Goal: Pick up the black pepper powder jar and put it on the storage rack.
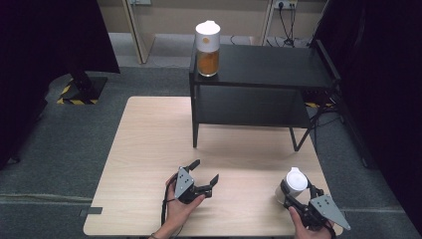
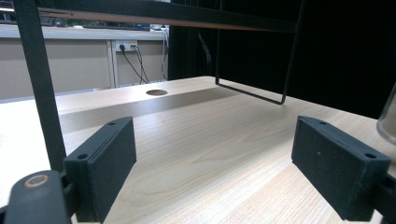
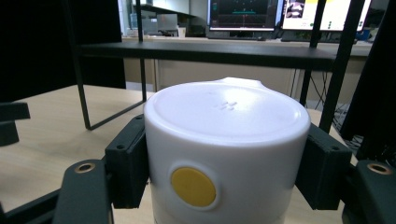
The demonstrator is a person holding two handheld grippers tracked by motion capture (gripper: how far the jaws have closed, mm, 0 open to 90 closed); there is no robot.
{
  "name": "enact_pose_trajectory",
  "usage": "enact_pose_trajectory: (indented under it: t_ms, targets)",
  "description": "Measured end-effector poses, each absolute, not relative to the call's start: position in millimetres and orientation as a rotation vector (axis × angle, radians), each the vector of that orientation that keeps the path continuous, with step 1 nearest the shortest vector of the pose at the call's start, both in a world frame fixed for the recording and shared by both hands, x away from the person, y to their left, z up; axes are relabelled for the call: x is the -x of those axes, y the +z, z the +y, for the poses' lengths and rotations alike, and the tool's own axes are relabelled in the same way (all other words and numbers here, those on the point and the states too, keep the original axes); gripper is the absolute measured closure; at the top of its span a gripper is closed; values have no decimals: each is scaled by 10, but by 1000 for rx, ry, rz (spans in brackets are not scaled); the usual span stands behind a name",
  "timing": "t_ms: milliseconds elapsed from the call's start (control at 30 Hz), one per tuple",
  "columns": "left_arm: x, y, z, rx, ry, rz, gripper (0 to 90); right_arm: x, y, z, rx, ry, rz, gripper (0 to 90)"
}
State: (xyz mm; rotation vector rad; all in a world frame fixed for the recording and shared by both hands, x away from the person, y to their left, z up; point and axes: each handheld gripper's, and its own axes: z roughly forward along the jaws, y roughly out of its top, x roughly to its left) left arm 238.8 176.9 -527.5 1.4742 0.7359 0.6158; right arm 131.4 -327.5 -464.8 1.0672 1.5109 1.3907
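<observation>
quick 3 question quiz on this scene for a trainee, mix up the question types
1. True or false: the right gripper has its jaws shut on the white lid of the near jar.
2. Where does the second jar, the one with orange contents, stand?
A. on the wooden table
B. on top of the black shelf
C. on the floor
3. Fill in: the left gripper has its jaws ____, with nothing between them.

Key
1. True
2. B: the black shelf stands on the wooden table.
3. open
</observation>
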Motion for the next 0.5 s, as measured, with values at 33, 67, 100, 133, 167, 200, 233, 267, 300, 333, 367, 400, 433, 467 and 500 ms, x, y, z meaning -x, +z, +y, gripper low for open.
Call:
enact_pose_trajectory:
  t_ms: [33, 67, 100, 133, 167, 200, 233, 267, 300, 333, 367, 400, 433, 467, 500]
  targets:
    - [-2388, -5276, 1769, -1473, 616, 736, 134, -1315, -4635, -3277, -1066, 1392, 1506, 307]
    - [-2388, -5277, 1769, -1473, 617, 735, 134, -1318, -4619, -3280, -1064, 1394, 1501, 307]
    - [-2387, -5277, 1769, -1473, 617, 735, 134, -1322, -4602, -3283, -1062, 1394, 1495, 307]
    - [-2386, -5278, 1768, -1473, 618, 735, 135, -1328, -4586, -3287, -1059, 1396, 1489, 307]
    - [-2386, -5278, 1768, -1473, 618, 735, 134, -1335, -4568, -3291, -1058, 1401, 1480, 307]
    - [-2386, -5278, 1767, -1473, 618, 735, 135, -1340, -4557, -3294, -1054, 1402, 1475, 307]
    - [-2386, -5278, 1767, -1473, 618, 735, 135, -1347, -4543, -3297, -1052, 1405, 1469, 307]
    - [-2385, -5278, 1766, -1473, 618, 735, 135, -1353, -4525, -3299, -1050, 1407, 1464, 307]
    - [-2385, -5277, 1766, -1473, 618, 735, 135, -1362, -4509, -3302, -1045, 1408, 1459, 307]
    - [-2385, -5276, 1765, -1474, 619, 735, 135, -1378, -4474, -3304, -1036, 1412, 1450, 307]
    - [-2385, -5276, 1765, -1474, 619, 735, 135, -1378, -4474, -3304, -1036, 1412, 1450, 307]
    - [-2385, -5277, 1765, -1474, 619, 735, 135, -1389, -4450, -3308, -1030, 1414, 1447, 307]
    - [-2385, -5277, 1766, -1474, 619, 734, 135, -1399, -4433, -3310, -1024, 1417, 1442, 307]
    - [-2384, -5278, 1766, -1473, 619, 734, 135, -1408, -4414, -3311, -1019, 1419, 1438, 307]
    - [-2384, -5278, 1766, -1473, 619, 734, 135, -1417, -4395, -3313, -1015, 1420, 1433, 307]
